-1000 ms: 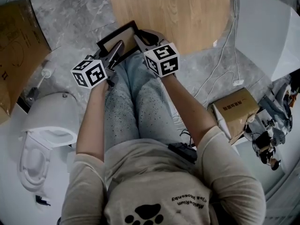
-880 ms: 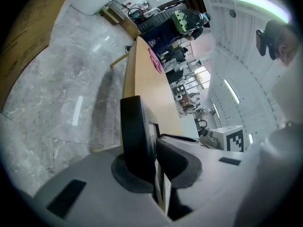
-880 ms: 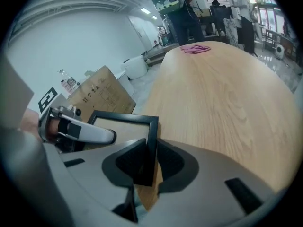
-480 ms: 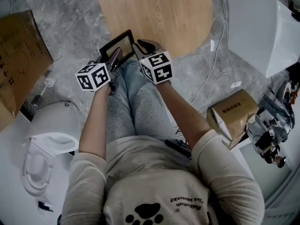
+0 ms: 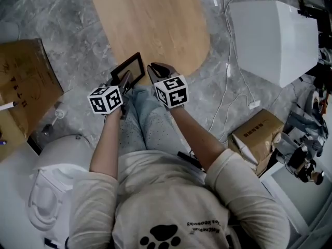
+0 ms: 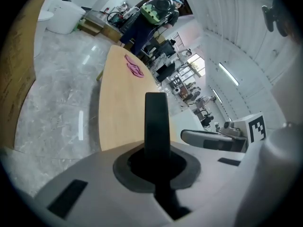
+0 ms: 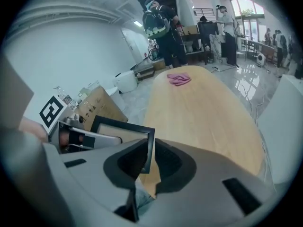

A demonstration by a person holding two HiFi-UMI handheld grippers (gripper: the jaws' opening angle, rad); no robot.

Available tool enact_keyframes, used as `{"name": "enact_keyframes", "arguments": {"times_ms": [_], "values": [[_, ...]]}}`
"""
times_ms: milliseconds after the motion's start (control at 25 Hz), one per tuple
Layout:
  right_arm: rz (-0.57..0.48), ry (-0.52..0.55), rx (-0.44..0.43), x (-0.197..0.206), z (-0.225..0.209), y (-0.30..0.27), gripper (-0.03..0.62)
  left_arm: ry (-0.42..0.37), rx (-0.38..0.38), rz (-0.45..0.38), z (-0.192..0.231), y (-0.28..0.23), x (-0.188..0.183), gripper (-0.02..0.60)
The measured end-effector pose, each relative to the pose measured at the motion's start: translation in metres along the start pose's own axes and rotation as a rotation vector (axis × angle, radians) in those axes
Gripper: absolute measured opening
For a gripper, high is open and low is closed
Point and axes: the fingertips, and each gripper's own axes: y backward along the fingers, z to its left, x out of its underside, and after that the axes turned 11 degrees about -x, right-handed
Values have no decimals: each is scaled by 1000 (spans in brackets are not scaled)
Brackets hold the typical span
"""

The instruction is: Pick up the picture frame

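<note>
Picture frame [image 5: 130,66]: black, thin, rigid, probably light; the front pane is likely fragile and slick. Location: held above the lap, beside the wooden counter [image 5: 150,25]. Grip the side rails only. Left claw [image 5: 123,79] is clamped on the left rail. Right claw [image 5: 152,69], jaws just closing, pinches the right rail.

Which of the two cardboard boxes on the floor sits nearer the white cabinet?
The smaller cardboard box on the person's right, near the white cabinet; the larger cardboard box lies far left.
</note>
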Motion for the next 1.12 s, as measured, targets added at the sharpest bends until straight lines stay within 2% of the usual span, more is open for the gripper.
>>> {"name": "enact_keyframes", "arguments": {"times_ms": [440,760,960,1120], "values": [[-134,20,55,-72,24,82,11,-144,-4,-140,-66,53,-73,16],[-265,38,44,-125,50,126,9,-222,4,-267,-115,95,-116,17],[-340,26,42,-141,67,155,9,-287,-21,-325,-139,128,-129,17],[-392,61,26,-159,81,169,9,-322,-30,-381,-152,151,-145,17]]}}
